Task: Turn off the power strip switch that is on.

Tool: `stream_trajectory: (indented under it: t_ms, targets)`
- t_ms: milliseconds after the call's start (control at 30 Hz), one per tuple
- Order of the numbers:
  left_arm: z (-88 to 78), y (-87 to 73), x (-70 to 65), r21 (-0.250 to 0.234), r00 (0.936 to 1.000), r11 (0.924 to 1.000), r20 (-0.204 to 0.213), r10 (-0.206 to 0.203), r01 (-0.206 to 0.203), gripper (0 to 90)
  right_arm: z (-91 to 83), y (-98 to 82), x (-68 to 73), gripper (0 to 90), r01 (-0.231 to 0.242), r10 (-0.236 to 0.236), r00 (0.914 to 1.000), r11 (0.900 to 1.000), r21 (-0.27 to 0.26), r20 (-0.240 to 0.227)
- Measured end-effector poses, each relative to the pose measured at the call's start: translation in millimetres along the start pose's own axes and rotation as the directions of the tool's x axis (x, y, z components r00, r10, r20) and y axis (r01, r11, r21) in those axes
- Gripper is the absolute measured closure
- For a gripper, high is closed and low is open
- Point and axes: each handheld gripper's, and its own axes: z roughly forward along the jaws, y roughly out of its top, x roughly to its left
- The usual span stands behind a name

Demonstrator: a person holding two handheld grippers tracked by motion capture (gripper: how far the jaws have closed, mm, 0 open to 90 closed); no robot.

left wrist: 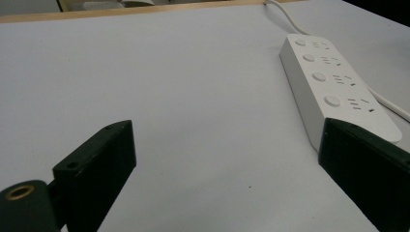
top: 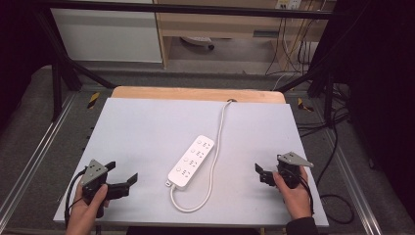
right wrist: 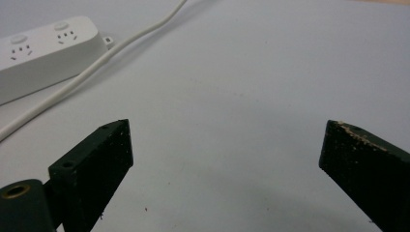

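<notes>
Jaws of both grippers stand wide apart, and nothing is between them. On the left gripper [top: 119, 172], which I see at the near left corner of the table [top: 142, 127] in the high view, the two black jaws spread over bare grey surface. From the left gripper view, the right-hand jaw covers the near end of the power strip [left wrist: 333, 82], but I cannot tell if it touches the strip; from above they look apart.

My right gripper [top: 263, 175] is at the near right side of the table, held in a hand [top: 293, 193], with its grey three-cornered plate on top. Its jaws are also released and point toward the middle of the table. In the right gripper view, only grey surface lies between them, and one jaw shows pale scratches on its edge.

White and long, the power strip lies flat in the middle of the table, between the two grippers and set at a slant. It has four round buttons, each beside a group of socket holes. Its white cable [top: 219, 132] leaves the near end, makes a loop toward me, then runs beside the strip to the far edge of the table, where a wooden board [top: 195, 93] shows.
</notes>
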Motion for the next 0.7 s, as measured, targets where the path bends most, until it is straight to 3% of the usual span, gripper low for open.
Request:
stream_trajectory:
  t_ms: [167, 467, 700]
  targets:
    - [-0.9, 0.9, -0.7, -0.011, 1.0, 0.9999, 0.003, -0.006, 0.006, 6.0, -2.2, 1.9, 1.3, 6.8, 0.013, -0.013, 0.9999, 1.0, -0.005, 0.003]
    - [0.0, 0.7, -0.7, -0.008, 0.9998, 0.9999, 0.01, -0.015, 0.015, 6.0, -7.0, 8.6, 0.3, 4.7, -0.021, 0.021, 0.9997, 1.0, -0.004, -0.015]
    - [-0.7, 0.8, -0.8, -0.01, 0.9998, 0.9998, 0.012, -0.017, 0.017, 6.0, -9.1, 9.3, 2.5, 3.5, -0.005, 0.004, 0.9992, 1.0, -0.018, -0.04]
